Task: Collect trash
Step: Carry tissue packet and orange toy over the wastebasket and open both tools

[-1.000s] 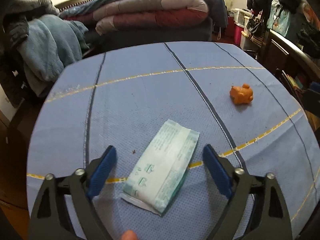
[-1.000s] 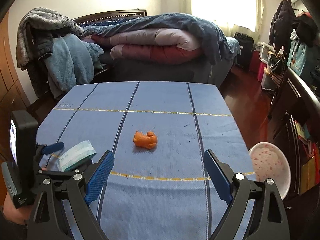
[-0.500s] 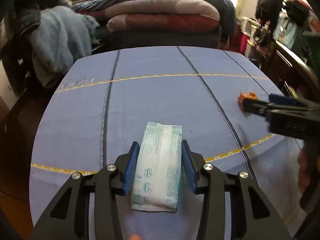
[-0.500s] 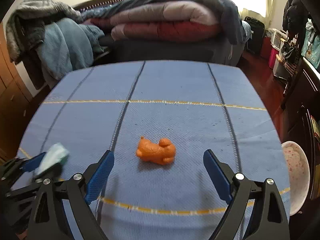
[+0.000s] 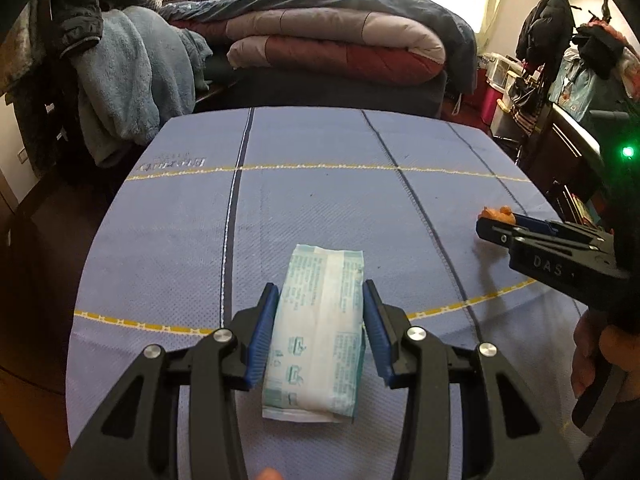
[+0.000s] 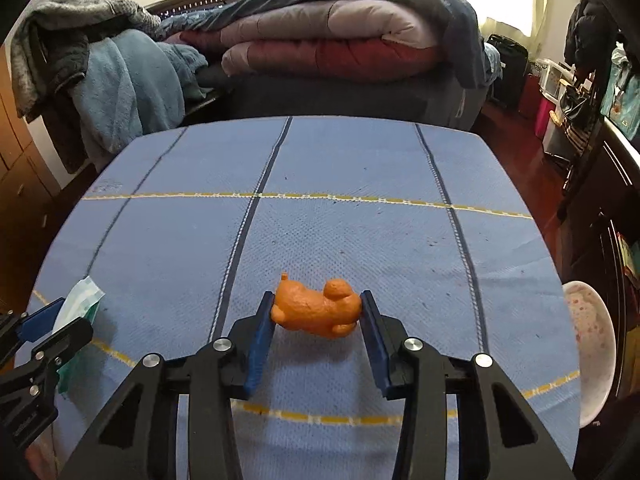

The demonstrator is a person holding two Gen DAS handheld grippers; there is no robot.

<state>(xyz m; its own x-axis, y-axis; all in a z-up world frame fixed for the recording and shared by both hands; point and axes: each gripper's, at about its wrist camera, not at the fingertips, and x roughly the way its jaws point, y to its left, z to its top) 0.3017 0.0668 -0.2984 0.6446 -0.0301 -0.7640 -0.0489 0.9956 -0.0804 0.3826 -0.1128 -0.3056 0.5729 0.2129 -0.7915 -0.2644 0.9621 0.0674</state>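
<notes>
A white and teal tissue packet (image 5: pixel 320 320) lies on the blue tablecloth (image 5: pixel 320 200). My left gripper (image 5: pixel 320 300) is shut on it, blue pads against both long sides. An orange bear-shaped lump (image 6: pixel 316 310) lies on the cloth between the pads of my right gripper (image 6: pixel 318 304), which is shut on it. In the left wrist view the lump (image 5: pixel 496 214) peeks out behind the right gripper (image 5: pixel 504 232). In the right wrist view the packet (image 6: pixel 78 306) shows in the left gripper (image 6: pixel 60 324) at the far left.
A white speckled bowl (image 6: pixel 592 352) sits below the table's right edge. A bed with folded quilts (image 6: pixel 332 44) stands behind the table. Blue and grey blankets (image 6: pixel 120 80) hang at the back left. Bags and clothes (image 5: pixel 580 64) crowd the right wall.
My right gripper moved forward and closed on the orange lump. My left gripper, open a second ago, closed on the tissue packet and holds it.
</notes>
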